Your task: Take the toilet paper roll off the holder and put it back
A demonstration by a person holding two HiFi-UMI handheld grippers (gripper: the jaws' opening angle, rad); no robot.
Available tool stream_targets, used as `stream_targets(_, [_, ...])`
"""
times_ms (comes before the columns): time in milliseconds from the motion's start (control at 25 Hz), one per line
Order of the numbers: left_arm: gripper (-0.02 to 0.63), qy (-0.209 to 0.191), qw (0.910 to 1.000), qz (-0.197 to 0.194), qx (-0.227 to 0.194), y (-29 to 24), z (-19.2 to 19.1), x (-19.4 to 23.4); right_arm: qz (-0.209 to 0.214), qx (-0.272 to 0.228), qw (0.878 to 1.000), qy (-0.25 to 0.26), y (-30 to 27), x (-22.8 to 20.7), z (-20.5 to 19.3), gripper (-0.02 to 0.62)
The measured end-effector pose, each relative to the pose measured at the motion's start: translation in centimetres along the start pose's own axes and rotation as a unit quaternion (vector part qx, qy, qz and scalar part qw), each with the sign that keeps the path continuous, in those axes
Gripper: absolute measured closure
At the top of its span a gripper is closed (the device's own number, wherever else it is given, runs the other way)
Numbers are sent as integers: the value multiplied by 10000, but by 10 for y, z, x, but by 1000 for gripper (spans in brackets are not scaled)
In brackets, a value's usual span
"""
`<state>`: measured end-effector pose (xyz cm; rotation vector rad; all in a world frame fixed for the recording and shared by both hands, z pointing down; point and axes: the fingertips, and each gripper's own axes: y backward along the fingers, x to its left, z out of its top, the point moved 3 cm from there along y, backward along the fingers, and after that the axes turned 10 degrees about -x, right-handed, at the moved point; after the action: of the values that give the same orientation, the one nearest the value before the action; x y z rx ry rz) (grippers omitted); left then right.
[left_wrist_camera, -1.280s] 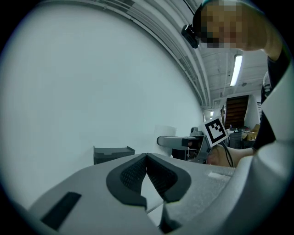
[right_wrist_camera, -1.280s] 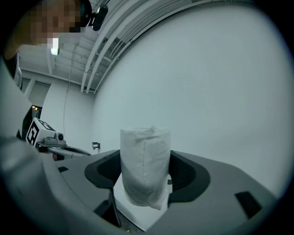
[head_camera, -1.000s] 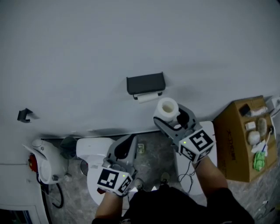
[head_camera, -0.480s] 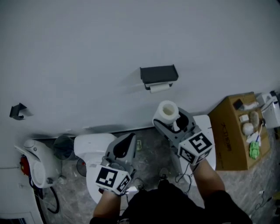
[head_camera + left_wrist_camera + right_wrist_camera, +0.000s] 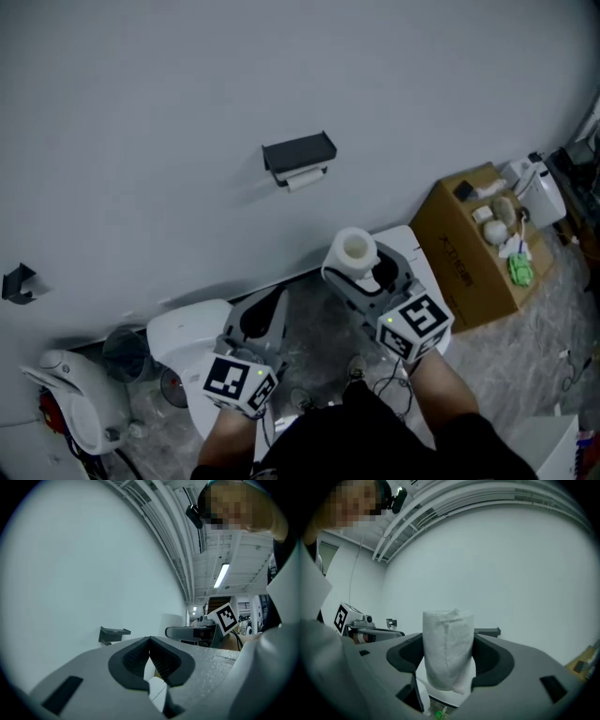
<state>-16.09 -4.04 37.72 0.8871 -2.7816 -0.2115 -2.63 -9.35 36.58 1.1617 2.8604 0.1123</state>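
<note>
Toilet paper roll (image 5: 447, 648) stands upright, pinched by the fingers of the right gripper (image 5: 448, 660). Head view shows it well apart from the wall holder (image 5: 298, 155). Left gripper (image 5: 150, 652) fingers are pressed together, empty.

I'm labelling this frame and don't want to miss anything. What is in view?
toilet paper roll: one, white, upright in the right gripper
holder: one, dark, on the wall, white piece beneath it
toilet: one, white, on the floor by the wall
cardboard box: one, brown, on the floor at right, small items on top
bin: one, greyish, left of the toilet
wall hook: one, dark, far left
white appliance: one, with a red part, bottom left
left gripper: grey, jaws together, empty
right gripper: grey, clamped on the roll
</note>
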Motion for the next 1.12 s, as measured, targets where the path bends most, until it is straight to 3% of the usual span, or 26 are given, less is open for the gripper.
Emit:
stream_targets(240, [601, 31, 9992, -400, -19, -6, 4, -49, -411, -89, 9991, 59, 59, -8, 18, 291])
stream_targets(480, [601, -38, 9990, -444, 33, -15, -3, -108, -460, -188, 9988, -18, 119, -26, 26, 291])
stream_targets(840, [601, -271, 9993, -140, 198, -29, -17, -218, -104, -295, 9991, -285, 211, -66, 33, 291])
stream_targets(1120, [601, -397, 9980, 406, 260, -21, -27, -265, 464, -400, 9972, -417, 243, -77, 33, 291])
